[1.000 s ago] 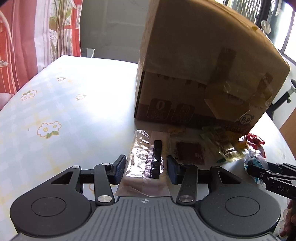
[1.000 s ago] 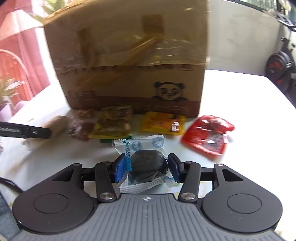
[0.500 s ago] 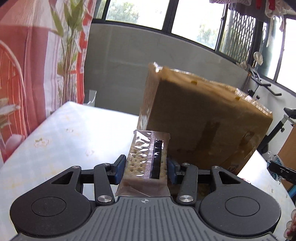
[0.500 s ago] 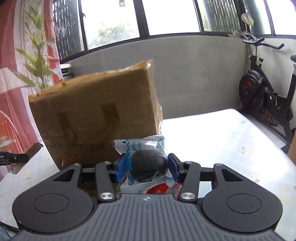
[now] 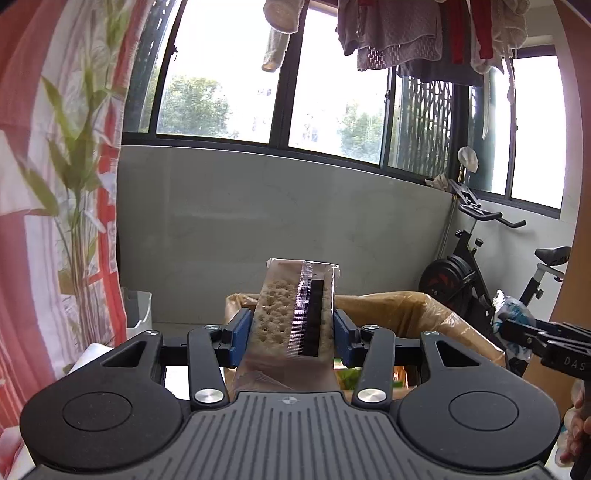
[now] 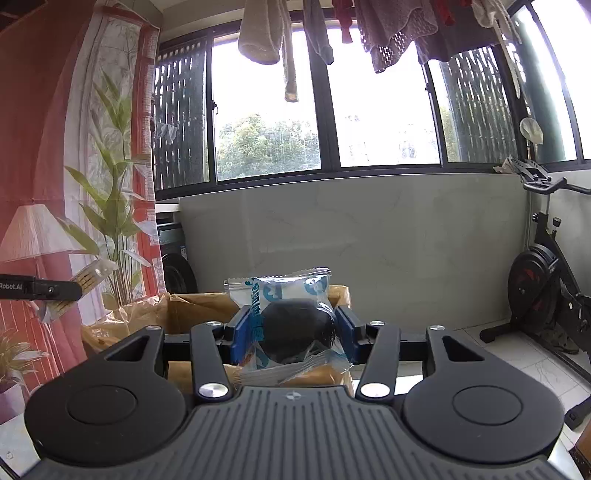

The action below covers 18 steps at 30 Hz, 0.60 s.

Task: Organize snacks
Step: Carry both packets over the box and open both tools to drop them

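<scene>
My left gripper (image 5: 291, 332) is shut on a clear-wrapped cracker pack (image 5: 295, 317) that stands up between its blue pads. Behind and below it is the open top of the cardboard box (image 5: 402, 306). At the right edge of the left wrist view the other gripper (image 5: 517, 328) shows with its blue packet. My right gripper (image 6: 293, 334) is shut on a blue-and-clear packet with a round dark cookie (image 6: 295, 328). The cardboard box (image 6: 184, 310) opens just beyond it. At the far left of the right wrist view, the left gripper (image 6: 55, 290) holds the cracker pack (image 6: 88, 277).
A grey low wall (image 5: 295, 214) under windows lies ahead, with laundry (image 6: 388, 33) hanging above. An exercise bike (image 6: 546, 280) stands on the right, a red curtain (image 5: 22, 221) and a plant (image 6: 110, 221) on the left. A corner of the white table (image 5: 96, 354) shows below left.
Both grippers have risen from the table with their snacks and tipped up toward level. The box, seen from the side before, now shows its open top below them.
</scene>
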Tool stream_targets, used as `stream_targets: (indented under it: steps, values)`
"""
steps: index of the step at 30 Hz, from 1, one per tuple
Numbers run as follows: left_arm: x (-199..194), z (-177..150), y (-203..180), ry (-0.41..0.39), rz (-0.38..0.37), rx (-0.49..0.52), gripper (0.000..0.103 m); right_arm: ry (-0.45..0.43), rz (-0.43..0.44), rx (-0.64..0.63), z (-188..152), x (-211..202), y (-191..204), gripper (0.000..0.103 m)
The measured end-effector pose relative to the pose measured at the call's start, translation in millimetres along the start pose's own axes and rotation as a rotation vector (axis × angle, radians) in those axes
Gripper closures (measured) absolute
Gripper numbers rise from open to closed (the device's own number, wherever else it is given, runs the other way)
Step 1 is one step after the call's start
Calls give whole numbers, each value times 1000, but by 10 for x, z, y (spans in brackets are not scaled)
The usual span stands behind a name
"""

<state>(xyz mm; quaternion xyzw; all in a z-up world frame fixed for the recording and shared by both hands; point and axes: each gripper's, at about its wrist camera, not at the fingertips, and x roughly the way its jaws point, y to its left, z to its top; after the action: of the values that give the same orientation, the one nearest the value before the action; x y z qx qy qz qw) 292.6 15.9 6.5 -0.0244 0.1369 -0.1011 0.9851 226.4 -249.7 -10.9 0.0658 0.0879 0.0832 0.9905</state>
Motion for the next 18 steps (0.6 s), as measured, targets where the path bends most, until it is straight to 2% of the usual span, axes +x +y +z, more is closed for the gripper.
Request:
stream_targets:
  steps: [4,9,13,15,18]
  values:
    - [438,147,-234,9,31,50,53,92,-8,0,74,476,67,53]
    - [891,155,-578,58,-23,82,53,195,-55,-53,32,837,217,52]
    - [1151,52,-720,148,-93,43,51,229,-79,-76,-17,917,254,49]
    - [1186,4,-700,161,-84,27,42,228,-83,-74,-22,895,238,43]
    - [1120,-17,-557,157,-94,-3,42,212,-72,-74,-17,793,191,42]
